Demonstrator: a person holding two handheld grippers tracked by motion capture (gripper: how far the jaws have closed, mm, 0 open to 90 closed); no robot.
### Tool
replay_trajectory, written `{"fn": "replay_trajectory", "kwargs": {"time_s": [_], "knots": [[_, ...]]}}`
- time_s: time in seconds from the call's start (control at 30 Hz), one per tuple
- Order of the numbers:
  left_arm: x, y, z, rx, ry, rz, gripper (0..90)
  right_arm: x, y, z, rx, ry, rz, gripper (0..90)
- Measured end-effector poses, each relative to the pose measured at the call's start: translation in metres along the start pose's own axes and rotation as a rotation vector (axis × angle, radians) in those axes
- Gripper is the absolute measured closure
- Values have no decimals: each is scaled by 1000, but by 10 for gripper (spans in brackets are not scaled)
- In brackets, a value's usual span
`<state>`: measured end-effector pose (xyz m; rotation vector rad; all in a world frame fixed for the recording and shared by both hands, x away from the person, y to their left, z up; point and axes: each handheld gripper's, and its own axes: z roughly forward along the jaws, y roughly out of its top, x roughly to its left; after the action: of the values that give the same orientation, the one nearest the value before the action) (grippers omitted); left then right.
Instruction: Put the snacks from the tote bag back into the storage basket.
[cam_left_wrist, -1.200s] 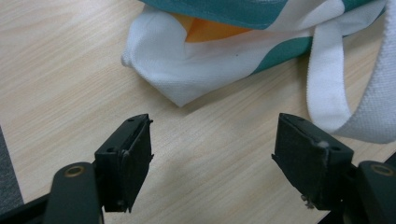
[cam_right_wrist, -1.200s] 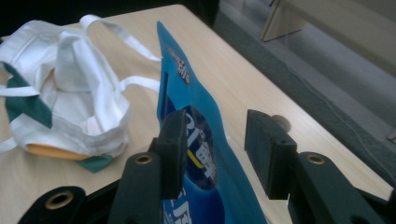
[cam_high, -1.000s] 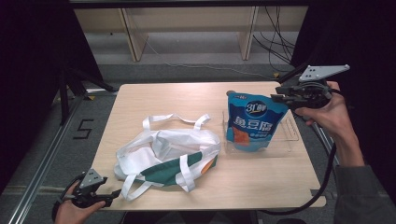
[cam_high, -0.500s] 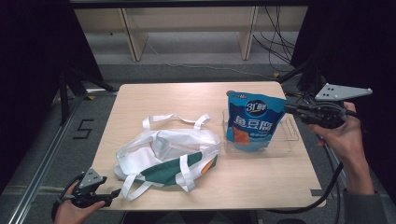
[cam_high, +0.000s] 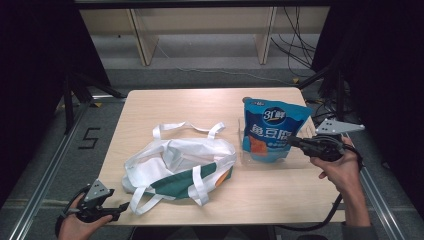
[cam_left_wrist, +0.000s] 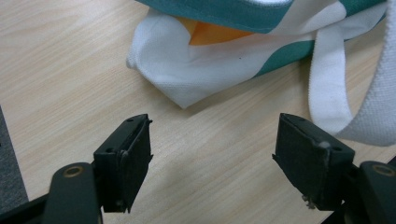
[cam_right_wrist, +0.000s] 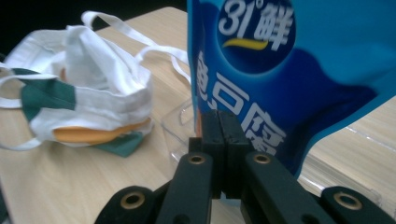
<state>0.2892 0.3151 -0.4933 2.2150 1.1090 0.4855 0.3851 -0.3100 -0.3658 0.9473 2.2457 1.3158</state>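
Right gripper closed empty beside the blue snack pouch, bag waiting to be opened.

The right gripper (cam_high: 295, 141) sat at the table's three o'clock edge with its jaws pressed flat together and nothing between them, tips just short of the blue snack pouch (cam_high: 272, 130), which stood upright in a clear tray (cam_high: 241, 150) at about two o'clock. Its jaws had just been closing, with no thing caught in them. The left gripper (cam_left_wrist: 215, 163) hung at seven o'clock with jaws spread wide over bare table (cam_high: 200, 105), near a corner of the white and green tote bag (cam_high: 180, 165) lying slumped at the centre. The step in hand looked like a pause before packing: next, the right jaws would likely need to reopen and take the pouch, while the left reached for a bag strap (cam_left_wrist: 327, 88).
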Motion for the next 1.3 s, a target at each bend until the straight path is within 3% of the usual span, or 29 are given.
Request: {"fn": "replay_trajectory", "kwargs": {"time_s": [0.13,0.2,0.27,0.37,0.4,0.5,0.57,0.63,0.67,0.73,0.93,0.97,1.07,1.13,1.3], "knots": [[0,0,0,-2,1,5,264,0,-9,16,58,-17,-6,900],[0,0,0,-3,-3,-12,264,2,-11,19,78,-30,5,900],[0,0,-1,-2,7,9,264,0,-13,21,88,-44,-11,900],[-1,0,-2,-2,4,12,265,-1,-20,26,131,-71,16,900],[0,1,-2,6,6,14,265,-4,-22,28,135,-83,1,900],[-1,1,-1,-3,5,11,265,-6,-27,33,176,-79,20,900],[-2,0,-1,-5,-1,-3,265,-10,-29,38,183,-96,-10,900],[-1,1,-1,-3,4,14,265,-11,-33,44,184,-103,20,900],[-1,1,-1,2,4,12,265,-14,-33,45,184,-107,-19,900],[-1,0,0,1,12,9,265,-14,-34,47,195,-109,12,900],[-2,0,0,3,-7,-2,264,-17,-36,52,195,-131,7,900],[-1,0,0,5,4,-1,264,-21,-35,52,189,-133,-25,900],[-2,0,0,4,10,1,264,-19,-36,53,204,-136,3,900],[-2,0,0,-1,-7,-3,265,-20,-36,54,201,-144,5,900],[-1,0,0,4,-5,-2,265,-24,-36,56,215,-151,-15,900]]}}
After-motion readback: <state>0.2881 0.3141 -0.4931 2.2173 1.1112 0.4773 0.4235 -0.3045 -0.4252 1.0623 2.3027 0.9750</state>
